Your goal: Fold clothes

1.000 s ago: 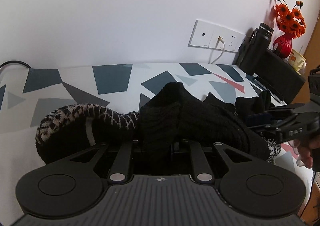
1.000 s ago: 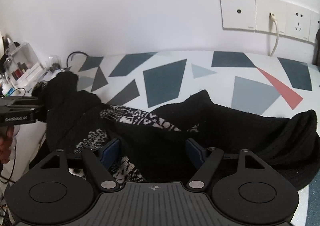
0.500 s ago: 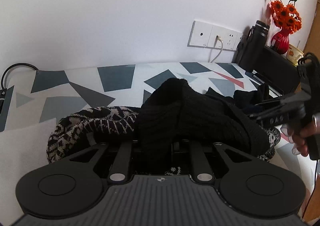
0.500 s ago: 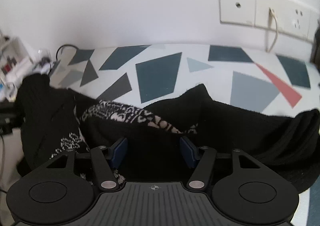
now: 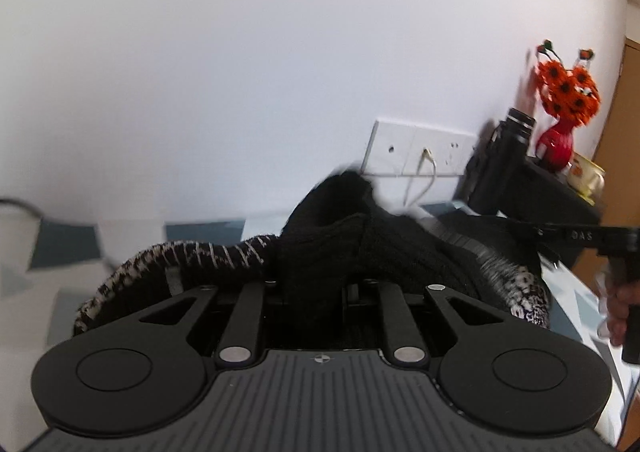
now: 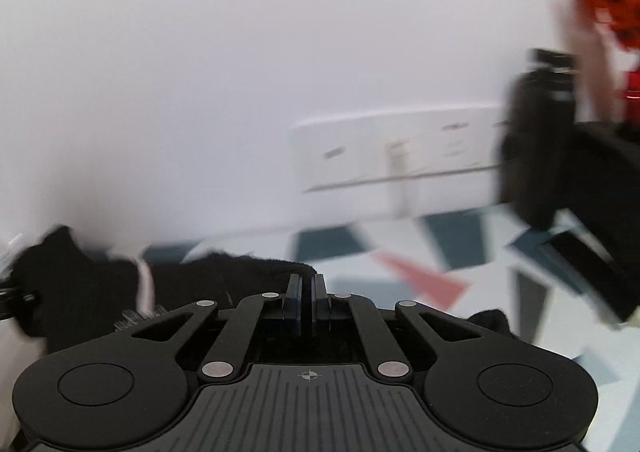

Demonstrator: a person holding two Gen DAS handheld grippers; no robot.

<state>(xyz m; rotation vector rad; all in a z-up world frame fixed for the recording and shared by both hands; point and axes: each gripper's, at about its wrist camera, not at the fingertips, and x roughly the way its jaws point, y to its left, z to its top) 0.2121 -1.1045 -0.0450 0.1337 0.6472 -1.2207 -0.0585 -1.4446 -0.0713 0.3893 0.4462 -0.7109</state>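
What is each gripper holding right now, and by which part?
The left gripper holds the black knit garment by a bunched fold. The right gripper has just closed; its pads look shut together, with no cloth visible between them.

sweater (image 5: 360,248): black knit w/ black-and-white patterned trim | tablecloth (image 6: 420,252): white w/ teal, grey, red shards | flowers (image 5: 568,91): orange | vase (image 5: 556,143): red | socket plate (image 5: 420,149): white | wall (image 5: 280,51): plain white | flask (image 5: 500,167): black
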